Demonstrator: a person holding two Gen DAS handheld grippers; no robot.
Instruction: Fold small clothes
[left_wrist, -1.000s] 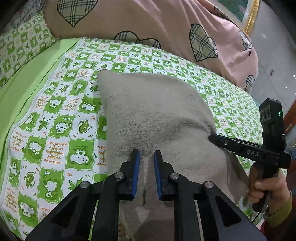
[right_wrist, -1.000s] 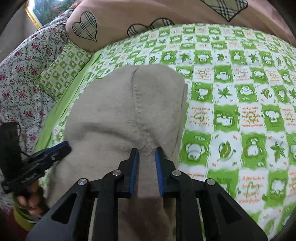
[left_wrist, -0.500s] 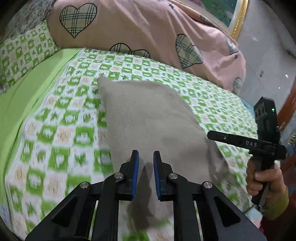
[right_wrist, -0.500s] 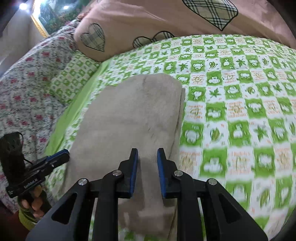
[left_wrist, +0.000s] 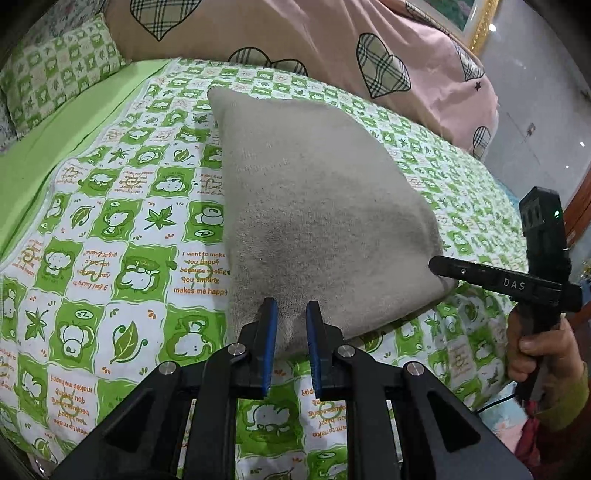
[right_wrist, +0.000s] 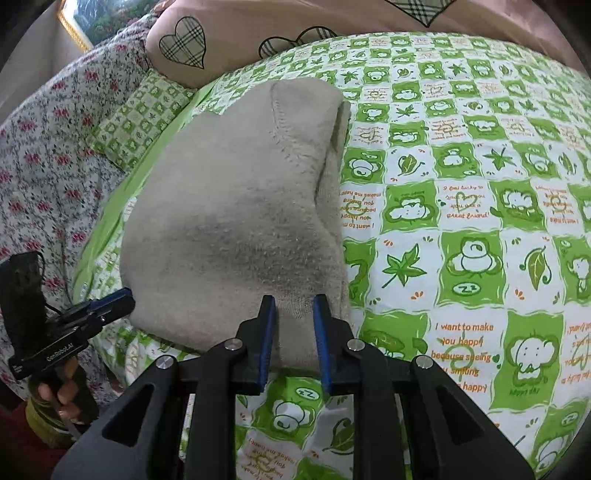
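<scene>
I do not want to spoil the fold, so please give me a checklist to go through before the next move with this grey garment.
1. Grey garment lies on the bed sheet: ok.
2. Left hand-held gripper at the near edge, cloth between its fingers: ok. Firm grip: cannot tell.
3. Right hand-held gripper at the near edge, cloth between its fingers: ok. Firm grip: cannot tell.
4. Layers lined up: not ok; in the right wrist view a lower layer sticks out along the right side.
5. Free sheet between the garment and the pink quilt: ok.
</scene>
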